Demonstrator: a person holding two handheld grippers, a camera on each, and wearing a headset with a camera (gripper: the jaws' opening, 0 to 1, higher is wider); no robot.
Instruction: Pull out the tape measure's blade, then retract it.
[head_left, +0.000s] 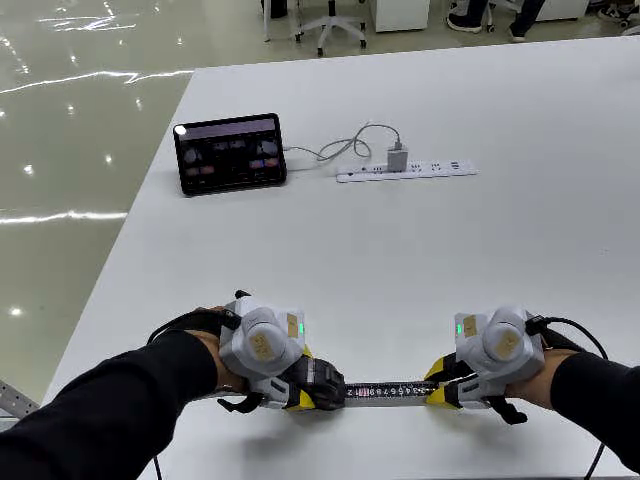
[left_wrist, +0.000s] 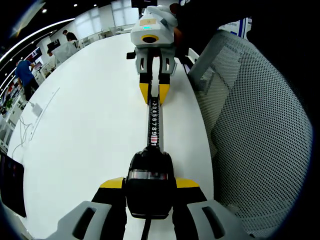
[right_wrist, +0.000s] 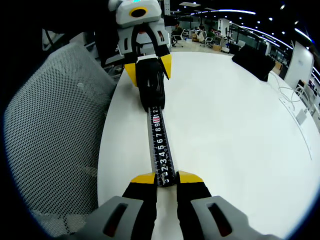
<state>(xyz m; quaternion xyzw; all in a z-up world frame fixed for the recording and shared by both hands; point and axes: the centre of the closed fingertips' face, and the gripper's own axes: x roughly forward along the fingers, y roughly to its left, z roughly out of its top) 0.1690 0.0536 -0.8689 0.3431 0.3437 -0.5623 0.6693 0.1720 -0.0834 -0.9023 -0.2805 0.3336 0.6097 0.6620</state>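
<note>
While I watch the head view, my left gripper (head_left: 305, 381) sits near the front edge of the white table (head_left: 400, 260), its jaws narrowed around the black tape measure case (head_left: 325, 385) and pressing on both of its sides. From its own camera the yellow fingertips (left_wrist: 113, 183) hug the case. The blade (head_left: 390, 389) runs out flat along the tabletop to my right gripper (head_left: 437, 384), whose jaws are drawn almost together, pinching the blade's free end between the yellow tips. Printed numbers face up along the strip. Both grippers rest low on the table, well apart. Farther back lie a tablet (head_left: 230, 152) and a power strip (head_left: 405, 170).
</note>
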